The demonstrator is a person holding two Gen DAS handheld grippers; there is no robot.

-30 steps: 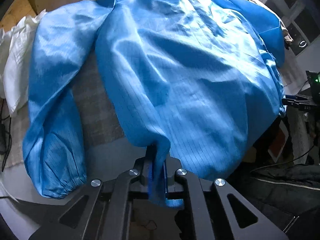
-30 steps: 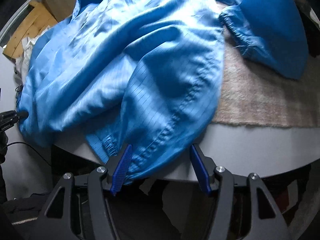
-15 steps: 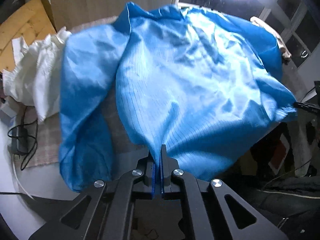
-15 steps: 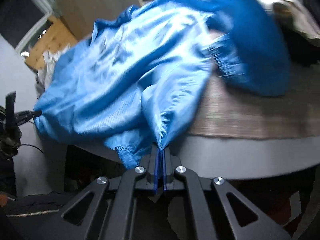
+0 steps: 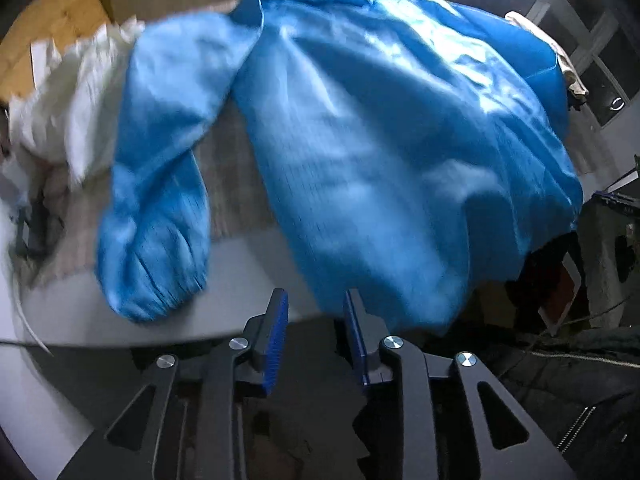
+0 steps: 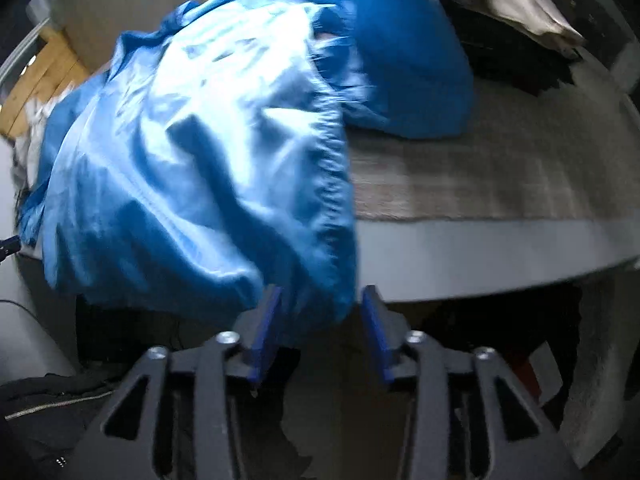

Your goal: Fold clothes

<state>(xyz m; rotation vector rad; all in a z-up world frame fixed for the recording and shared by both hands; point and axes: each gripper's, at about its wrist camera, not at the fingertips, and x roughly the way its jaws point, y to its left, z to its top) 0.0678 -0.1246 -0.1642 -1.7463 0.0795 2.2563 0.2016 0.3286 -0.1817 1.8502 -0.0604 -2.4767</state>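
Letting go of the blue garment at the table's near edge.

We see our left gripper with its blue pads parted; its jaws have just been opening, and the hem hangs just past the tips, no cloth pinched between them. Our right gripper has also just been opening, and a loose fold of hem droops between its pads, which do not press on it. The garment lies spread on a grey-brown mat, one sleeve stretched beside the body, its lower edge spilling over the table's rim. White cloth is heaped beyond the sleeve.
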